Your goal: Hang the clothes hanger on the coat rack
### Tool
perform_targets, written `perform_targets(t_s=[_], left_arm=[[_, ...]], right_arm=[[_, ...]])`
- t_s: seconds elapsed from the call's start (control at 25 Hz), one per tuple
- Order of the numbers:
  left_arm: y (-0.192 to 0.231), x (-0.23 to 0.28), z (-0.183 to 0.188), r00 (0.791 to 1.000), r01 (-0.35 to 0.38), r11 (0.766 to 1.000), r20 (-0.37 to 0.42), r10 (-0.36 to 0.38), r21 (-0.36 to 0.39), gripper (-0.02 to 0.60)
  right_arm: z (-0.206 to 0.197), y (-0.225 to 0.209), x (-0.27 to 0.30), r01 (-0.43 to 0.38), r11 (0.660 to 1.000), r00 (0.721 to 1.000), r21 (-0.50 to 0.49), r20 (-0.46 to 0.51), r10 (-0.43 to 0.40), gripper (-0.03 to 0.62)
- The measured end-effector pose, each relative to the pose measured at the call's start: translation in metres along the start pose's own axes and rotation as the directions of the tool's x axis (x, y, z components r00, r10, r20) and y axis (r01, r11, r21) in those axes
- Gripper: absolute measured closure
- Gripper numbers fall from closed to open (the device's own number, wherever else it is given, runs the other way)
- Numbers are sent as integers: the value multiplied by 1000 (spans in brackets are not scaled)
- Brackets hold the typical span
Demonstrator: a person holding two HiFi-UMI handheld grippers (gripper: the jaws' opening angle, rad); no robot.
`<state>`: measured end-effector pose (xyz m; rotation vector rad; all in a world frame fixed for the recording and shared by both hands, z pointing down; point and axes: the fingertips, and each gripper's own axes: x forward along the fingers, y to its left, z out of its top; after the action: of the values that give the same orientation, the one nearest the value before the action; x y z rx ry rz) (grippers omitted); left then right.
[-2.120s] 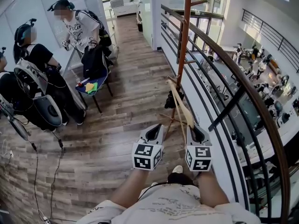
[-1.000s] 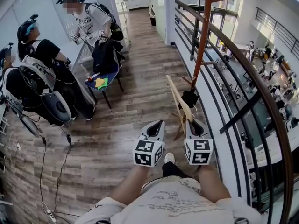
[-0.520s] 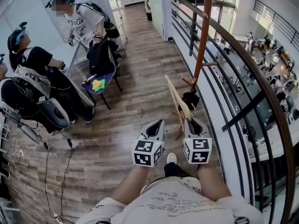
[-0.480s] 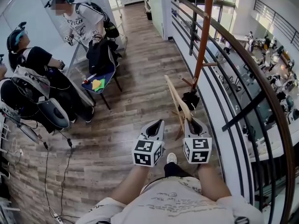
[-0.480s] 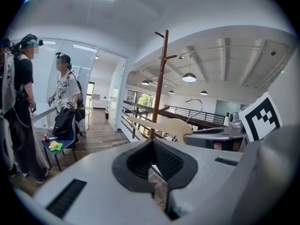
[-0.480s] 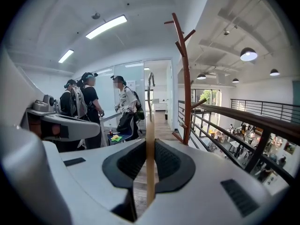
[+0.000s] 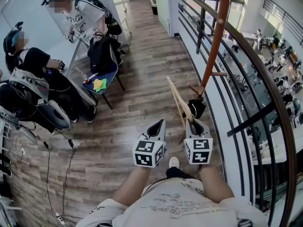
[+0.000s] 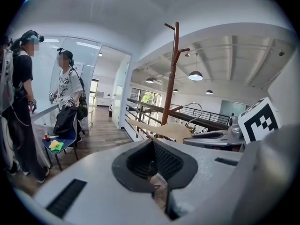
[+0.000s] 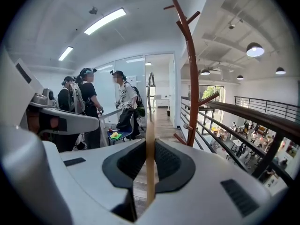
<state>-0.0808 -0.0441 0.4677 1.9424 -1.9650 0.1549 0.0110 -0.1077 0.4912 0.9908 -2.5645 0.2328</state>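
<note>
A pale wooden clothes hanger (image 7: 179, 100) sticks up and forward from my right gripper (image 7: 193, 125), which is shut on its lower end. In the right gripper view the hanger (image 9: 150, 144) runs edge-on between the pads, its metal hook (image 9: 150, 86) at the top. The coat rack (image 7: 215, 41) is a red-brown pole with pegs, just ahead and to the right by the railing; its dark base (image 7: 197, 108) lies beyond the right gripper. My left gripper (image 7: 156, 128) hangs beside the right one, shut and holding nothing. From the left gripper view the hanger (image 8: 173, 130) shows in front of the coat rack (image 8: 171, 78).
A curved dark railing (image 7: 255, 74) runs along the right, with an open drop behind it. A blue chair (image 7: 102, 82) with a black bag and a yellow-green cloth stands at the left, with people (image 7: 78, 18) around it. Cables (image 7: 52, 174) trail over the wooden floor.
The coat rack's pole has shifted right and nearer in the head view. Both grippers keep the same pose, the right one still holding the hanger.
</note>
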Motion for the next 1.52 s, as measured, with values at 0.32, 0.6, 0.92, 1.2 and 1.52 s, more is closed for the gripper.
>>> perform_targets(t_s=[0.32,0.6,0.92,1.2,1.52], left_arm=[[21,53,28,999,-11,1000,-30,11,1,578],[31,86,51,999,-32,999,-37,32,8,578],[45,114,53,998,-14,1000,-54,16,23,578],[68,145,55,995,67,996,-81,-62,56,578],[88,182,64,977,187,980,-117,-179,62,578]], right_arm=[[22,-22,55,-17,1000,999,14,-30,17,543],[29,-40,92,-34,999,998,31,-60,36,543],[17,-43,123,-30,998,995,61,-95,35,543],[8,-45,154,36,993,991,115,-133,-21,543],[-3,-40,186,121,978,978,170,-191,-88,543]])
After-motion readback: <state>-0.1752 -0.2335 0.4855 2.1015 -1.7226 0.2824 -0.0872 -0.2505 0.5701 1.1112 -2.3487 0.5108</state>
